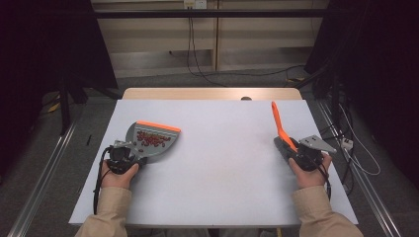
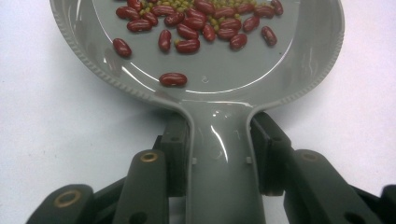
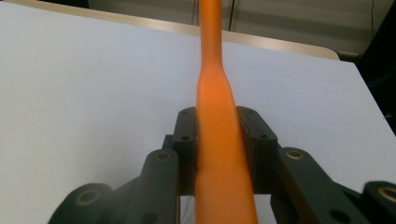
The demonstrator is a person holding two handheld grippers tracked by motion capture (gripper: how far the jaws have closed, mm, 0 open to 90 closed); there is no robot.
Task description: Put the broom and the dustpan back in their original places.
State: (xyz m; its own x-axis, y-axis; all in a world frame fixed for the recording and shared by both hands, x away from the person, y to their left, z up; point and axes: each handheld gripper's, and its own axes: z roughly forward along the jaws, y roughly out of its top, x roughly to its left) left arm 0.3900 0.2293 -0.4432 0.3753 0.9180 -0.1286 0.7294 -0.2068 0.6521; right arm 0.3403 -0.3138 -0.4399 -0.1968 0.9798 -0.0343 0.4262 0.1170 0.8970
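Above table (image 1: 217, 168), both claws clamped: dustpan (image 1: 148, 140), brush (image 1: 282, 131).

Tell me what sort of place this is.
Probably a lab or workshop set up for recording: a bare white table between floor rails, black curtains at the sides, loose cables along the wall.

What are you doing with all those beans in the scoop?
A person is working at a white table with a gripper in each hand. The left gripper is clamped on the handle of a grey dustpan, which holds red beans and some small green ones. The right gripper is clamped on the orange handle of a little brush, held apart at the table's right side. The swept-up beans sit in the pan.
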